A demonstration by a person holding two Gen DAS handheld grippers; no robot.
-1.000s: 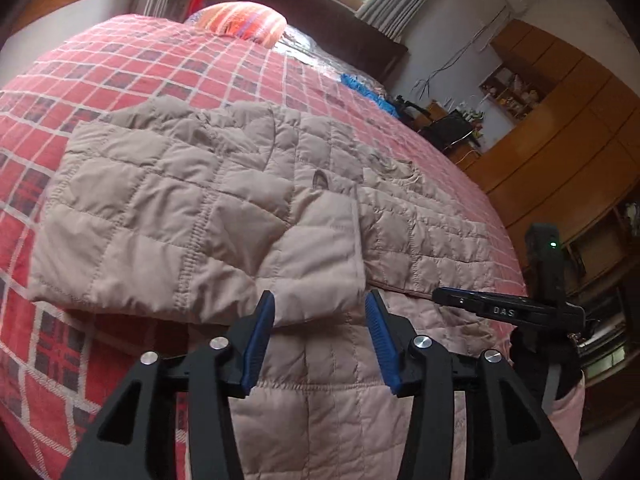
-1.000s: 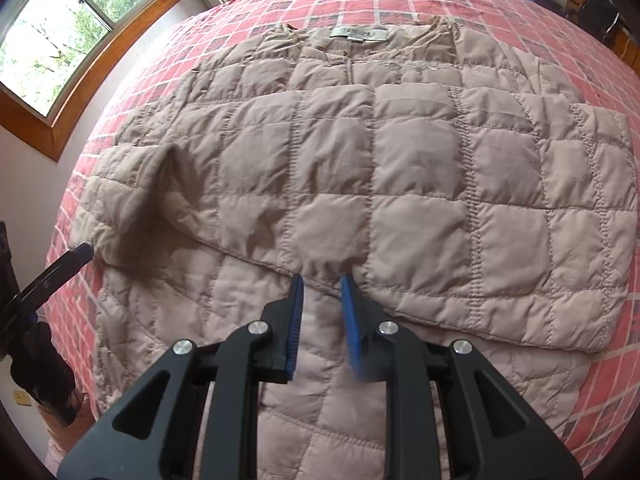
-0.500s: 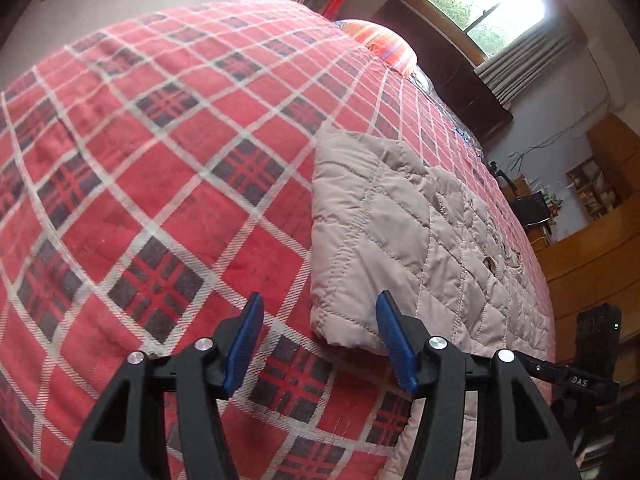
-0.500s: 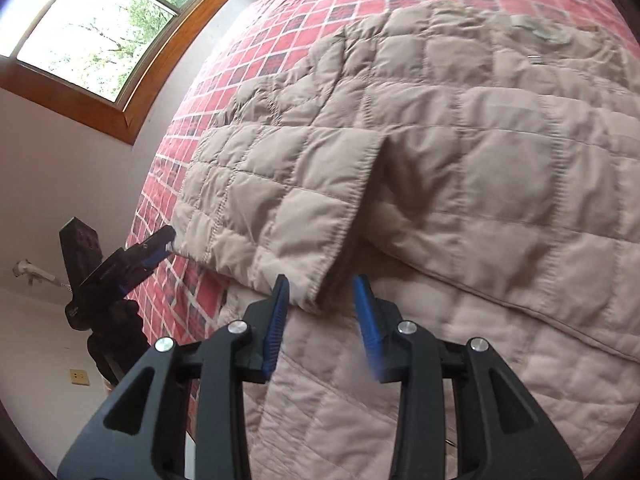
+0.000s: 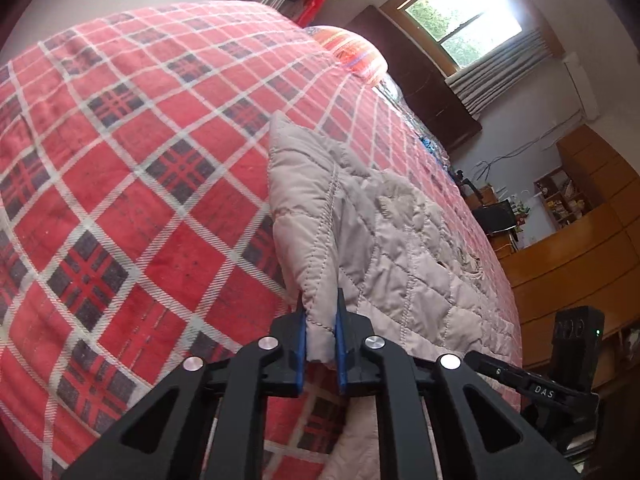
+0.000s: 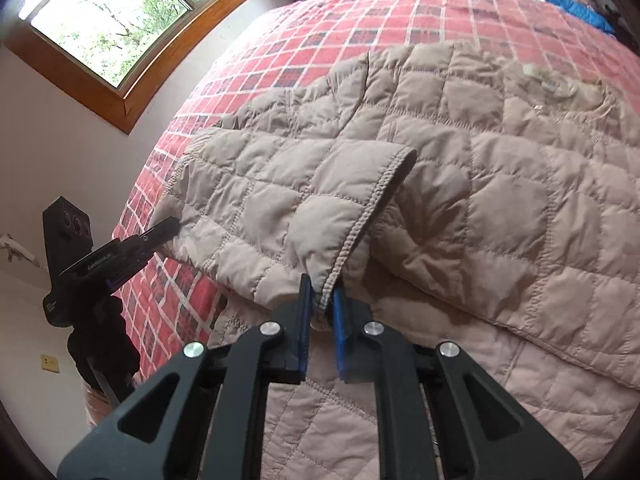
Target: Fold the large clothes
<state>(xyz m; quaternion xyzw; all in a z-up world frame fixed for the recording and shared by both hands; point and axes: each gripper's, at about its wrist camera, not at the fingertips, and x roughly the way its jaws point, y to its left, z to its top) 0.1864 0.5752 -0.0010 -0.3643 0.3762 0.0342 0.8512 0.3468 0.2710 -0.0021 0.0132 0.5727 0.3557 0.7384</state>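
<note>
Two grippers each pinch the beige quilted jacket [image 6: 460,184], which lies across the red plaid bed [image 5: 120,168]. Left gripper [image 5: 321,344] fingers clamp a padded corner at lower centre; right gripper [image 6: 320,332] fingers clamp a stitched hem edge at lower centre.

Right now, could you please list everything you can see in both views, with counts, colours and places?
Quilted jacket: one, beige, spread on the bed, its sleeve folded across.
Bedspread: one, red plaid, covering the bed.
Pillow: one, orange striped, at the bed's far end.
Blue cloth: one, far bed edge.
Windows: two, wood-framed.
Cabinets: wooden, along the wall.
Left tool: black, blue pads, shut on a jacket edge.
Right tool: same, shut on the sleeve cuff.
</note>
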